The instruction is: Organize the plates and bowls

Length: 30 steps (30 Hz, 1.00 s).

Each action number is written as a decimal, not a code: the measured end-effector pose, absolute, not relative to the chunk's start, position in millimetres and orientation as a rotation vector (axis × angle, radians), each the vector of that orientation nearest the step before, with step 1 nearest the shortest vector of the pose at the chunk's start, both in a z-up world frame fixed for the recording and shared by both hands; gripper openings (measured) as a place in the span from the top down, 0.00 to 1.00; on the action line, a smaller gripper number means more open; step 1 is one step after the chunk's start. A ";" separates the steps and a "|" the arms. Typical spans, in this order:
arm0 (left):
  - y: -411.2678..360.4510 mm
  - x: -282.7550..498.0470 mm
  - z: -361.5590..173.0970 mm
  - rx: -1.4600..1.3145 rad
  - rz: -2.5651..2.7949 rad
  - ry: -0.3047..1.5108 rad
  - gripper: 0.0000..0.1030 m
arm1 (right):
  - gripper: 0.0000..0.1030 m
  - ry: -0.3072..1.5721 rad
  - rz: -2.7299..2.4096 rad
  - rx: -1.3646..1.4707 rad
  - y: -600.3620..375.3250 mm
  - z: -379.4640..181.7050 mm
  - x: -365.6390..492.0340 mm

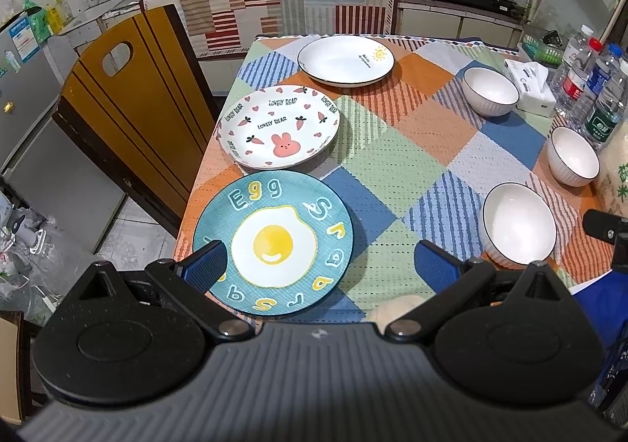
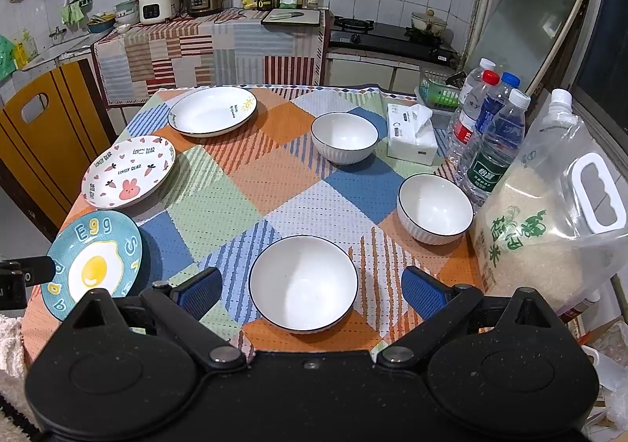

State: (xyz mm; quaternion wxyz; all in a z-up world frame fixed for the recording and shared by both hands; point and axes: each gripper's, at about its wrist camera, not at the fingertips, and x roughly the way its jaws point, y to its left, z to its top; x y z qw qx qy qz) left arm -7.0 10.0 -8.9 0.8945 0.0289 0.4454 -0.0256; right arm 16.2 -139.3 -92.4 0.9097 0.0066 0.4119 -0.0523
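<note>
Now | left claw (image 1: 320, 265) agape, covering egg plate (image 1: 274, 242) edge | right claw (image 2: 310, 291) agape, empty

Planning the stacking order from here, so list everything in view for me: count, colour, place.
egg plate: 1, teal, near left table edge
rabbit plate: 1, white and pink, left side, middle
sun plate: 1, white, far left
bowls: 3, white, dark rims, right side, spread near to far
tissue box: 1, white, far right
water bottles: 4, clear, right edge
rice bag: 1, clear, near right
chair: 1, yellow-brown, left of table
left gripper: open, over egg plate
right gripper: open, around nearest bowl
</note>
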 end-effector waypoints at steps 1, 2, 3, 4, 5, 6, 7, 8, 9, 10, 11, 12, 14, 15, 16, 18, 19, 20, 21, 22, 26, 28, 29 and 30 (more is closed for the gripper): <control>10.7 -6.6 -8.9 0.061 -0.055 0.924 0.00 | 0.03 0.849 -0.107 0.014 -139.5 -92.8 16.3; 11.8 -5.7 -8.4 0.063 -0.059 0.923 0.00 | 0.03 0.847 -0.103 0.017 -140.0 -92.7 16.9; 13.7 -4.4 -7.8 0.067 -0.066 0.920 0.00 | 0.03 0.844 -0.095 0.020 -139.8 -92.1 17.5; 15.3 -3.0 -6.6 0.071 -0.072 0.919 0.00 | 0.03 0.839 -0.083 0.027 -140.3 -90.8 18.3; 18.1 -1.3 -5.3 0.079 -0.084 0.913 0.00 | 0.03 0.830 -0.070 0.033 -140.7 -88.9 19.8; 21.8 0.1 -3.4 0.086 -0.099 0.902 0.00 | 0.03 0.815 -0.055 0.035 -141.1 -86.5 21.1; 25.6 2.1 -1.3 0.093 -0.113 0.892 0.00 | 0.03 0.796 -0.035 0.035 -141.5 -83.7 22.8; 30.3 4.2 0.8 0.099 -0.123 0.882 0.00 | 0.03 0.770 -0.010 0.033 -141.7 -80.5 24.4; 36.2 6.3 2.3 0.107 -0.127 0.865 0.00 | 0.03 0.737 0.018 0.021 -141.0 -77.0 25.8; 42.0 8.1 3.3 0.116 -0.129 0.838 0.00 | 0.03 0.703 0.052 0.002 -140.1 -74.1 27.2; 47.6 10.8 3.2 0.127 -0.135 0.805 0.00 | 0.03 0.672 0.084 -0.019 -138.6 -71.5 29.1; 53.7 14.9 1.4 0.142 -0.136 0.790 0.00 | 0.03 0.640 0.114 -0.046 -136.4 -69.6 31.5; 65.9 24.1 -2.9 0.159 -0.131 0.794 0.00 | 0.03 0.582 0.153 -0.113 -130.5 -68.2 39.6; 72.8 28.3 -6.1 0.154 -0.146 0.796 0.00 | 0.03 0.565 0.160 -0.144 -127.5 -69.3 45.7; 79.4 32.7 -9.6 0.144 -0.162 0.807 0.00 | 0.03 0.543 0.173 -0.169 -125.4 -72.3 52.2; 93.9 40.5 -19.1 0.113 -0.193 0.836 0.00 | 0.03 0.516 0.220 -0.187 -124.0 -80.1 65.5; 98.9 42.8 -24.7 0.106 -0.202 0.846 0.00 | 0.03 0.502 0.248 -0.182 -123.1 -82.9 71.4; 103.6 45.9 -30.8 0.107 -0.209 0.858 0.00 | 0.03 0.489 0.285 -0.170 -122.5 -88.1 77.4; 107.5 49.1 -38.1 0.116 -0.208 0.872 0.00 | 0.03 0.475 0.324 -0.146 -121.5 -93.9 82.4; 110.8 52.6 -46.4 0.130 -0.207 0.886 0.00 | 0.03 0.461 0.365 -0.118 -119.9 -98.7 84.6; 117.9 63.8 -81.2 0.152 -0.147 0.937 0.04 | 0.03 0.556 0.491 -0.032 -98.0 -126.6 105.1; 122.4 70.2 -96.8 0.120 -0.165 0.984 0.07 | 0.04 0.645 0.540 0.061 -83.6 -146.7 114.5; 123.6 72.3 -102.8 0.124 -0.167 0.994 0.08 | 0.05 0.689 0.564 0.107 -77.1 -157.4 118.2; 123.2 74.4 -107.9 0.145 -0.171 0.992 0.08 | 0.09 0.737 0.585 0.138 -69.0 -169.6 122.4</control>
